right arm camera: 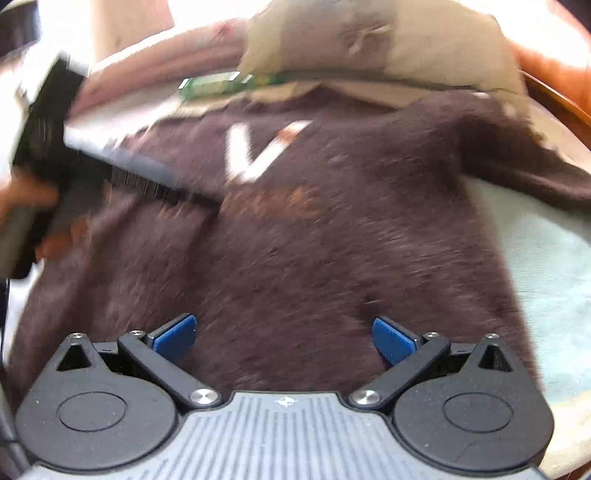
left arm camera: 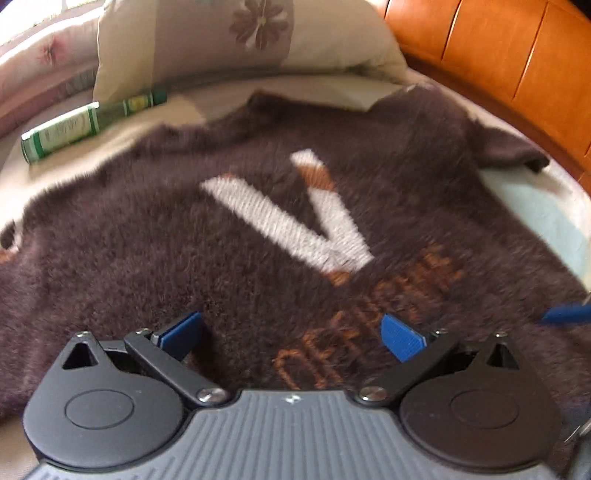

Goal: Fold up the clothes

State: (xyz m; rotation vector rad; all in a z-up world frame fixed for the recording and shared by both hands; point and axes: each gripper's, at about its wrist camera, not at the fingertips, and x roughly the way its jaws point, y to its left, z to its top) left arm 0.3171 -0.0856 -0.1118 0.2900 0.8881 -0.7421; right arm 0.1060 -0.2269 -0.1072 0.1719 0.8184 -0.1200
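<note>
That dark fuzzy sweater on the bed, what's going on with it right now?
A person holds a gripper in each hand above the fuzzy dark brown sweater with the white V on it, which lies spread on a pale bed sheet. The left gripper and the right gripper are both open and grip nothing. No fold is visible yet. A green printed tube lies beyond the sweater, beside a beige flowered pillow. The right wrist view is blurred.

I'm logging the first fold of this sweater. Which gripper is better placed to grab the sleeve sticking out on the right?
Right, probably. The right gripper, open, hangs over the brown sweater nearer that sleeve; the left gripper, also open, sits over the orange lettering.
</note>
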